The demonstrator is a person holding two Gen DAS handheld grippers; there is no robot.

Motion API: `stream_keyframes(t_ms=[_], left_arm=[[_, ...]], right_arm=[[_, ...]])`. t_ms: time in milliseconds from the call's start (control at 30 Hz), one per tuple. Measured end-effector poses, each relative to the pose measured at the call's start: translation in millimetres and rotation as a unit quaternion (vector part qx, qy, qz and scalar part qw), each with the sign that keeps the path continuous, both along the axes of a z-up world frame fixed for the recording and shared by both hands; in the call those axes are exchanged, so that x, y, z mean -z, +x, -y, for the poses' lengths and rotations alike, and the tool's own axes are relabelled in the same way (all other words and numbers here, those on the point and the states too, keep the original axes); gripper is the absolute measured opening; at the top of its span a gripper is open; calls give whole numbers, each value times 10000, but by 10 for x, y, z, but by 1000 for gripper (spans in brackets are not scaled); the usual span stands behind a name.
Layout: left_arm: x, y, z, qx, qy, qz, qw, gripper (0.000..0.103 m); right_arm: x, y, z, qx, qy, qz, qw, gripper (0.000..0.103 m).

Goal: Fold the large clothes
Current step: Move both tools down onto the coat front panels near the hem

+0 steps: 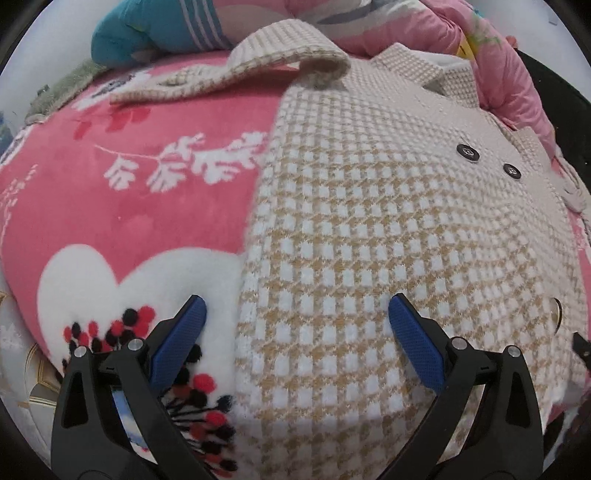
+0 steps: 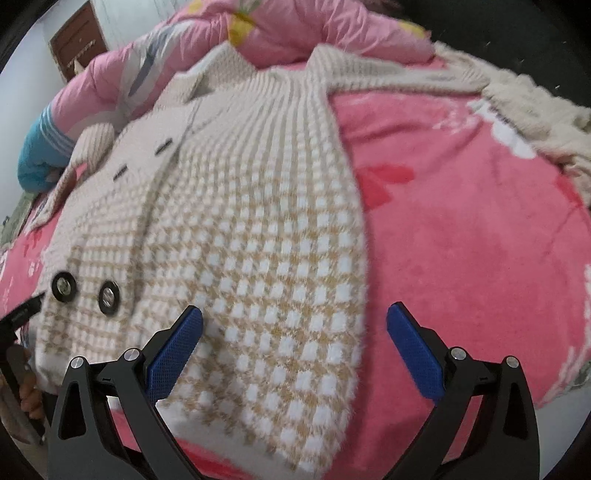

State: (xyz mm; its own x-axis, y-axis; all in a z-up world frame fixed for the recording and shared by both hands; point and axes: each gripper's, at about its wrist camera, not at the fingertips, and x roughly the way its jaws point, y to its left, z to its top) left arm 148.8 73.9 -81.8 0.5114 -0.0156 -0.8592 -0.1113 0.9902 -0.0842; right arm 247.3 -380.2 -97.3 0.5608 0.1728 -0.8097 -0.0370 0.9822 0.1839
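Houndstooth knit coat spread flat on a pink fleece blanket, both grippers held spread above its hem.

The left gripper [image 1: 297, 314] and right gripper [image 2: 294, 325] are seen with blue textured pads wide apart, nothing pinched. The fuzzy tan-and-white coat [image 1: 369, 229] lies on the plush floral blanket [image 1: 122, 199]. Black round buttons [image 2: 86, 290] are shown closest in the right view. A curled sleeve [image 1: 288, 59] and teal striped garment [image 1: 155, 29] appear beyond; a pink quilted duvet [image 2: 295, 26] is bunched farthest.
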Motion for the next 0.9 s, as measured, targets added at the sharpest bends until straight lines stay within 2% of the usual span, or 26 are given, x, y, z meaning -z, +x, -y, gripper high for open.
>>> stream_keyframes(t_ms=[100, 233, 367, 500, 700, 900], left_arm=[[21, 24, -34, 15, -160, -113, 9998, 96], [27, 74, -16, 33, -101, -259, 9996, 96], [18, 24, -31, 49, -130, -179, 9997, 96], [29, -2, 4, 155, 22, -102, 9998, 97], [17, -40, -51, 279, -134, -67, 9995, 96], [-127, -254, -140, 397, -325, 455, 9976, 96]], right_arm=[[52, -41, 15, -27, 81, 88, 9999, 97], [94, -66, 49, -29, 187, 112, 9998, 97], [107, -109, 72, 26, 247, 266, 9993, 97], [122, -145, 63, 33, 243, 407, 9989, 97], [105, -129, 76, -104, 241, 326, 9991, 97], [-14, -128, 141, -493, 327, 268, 9979, 97]])
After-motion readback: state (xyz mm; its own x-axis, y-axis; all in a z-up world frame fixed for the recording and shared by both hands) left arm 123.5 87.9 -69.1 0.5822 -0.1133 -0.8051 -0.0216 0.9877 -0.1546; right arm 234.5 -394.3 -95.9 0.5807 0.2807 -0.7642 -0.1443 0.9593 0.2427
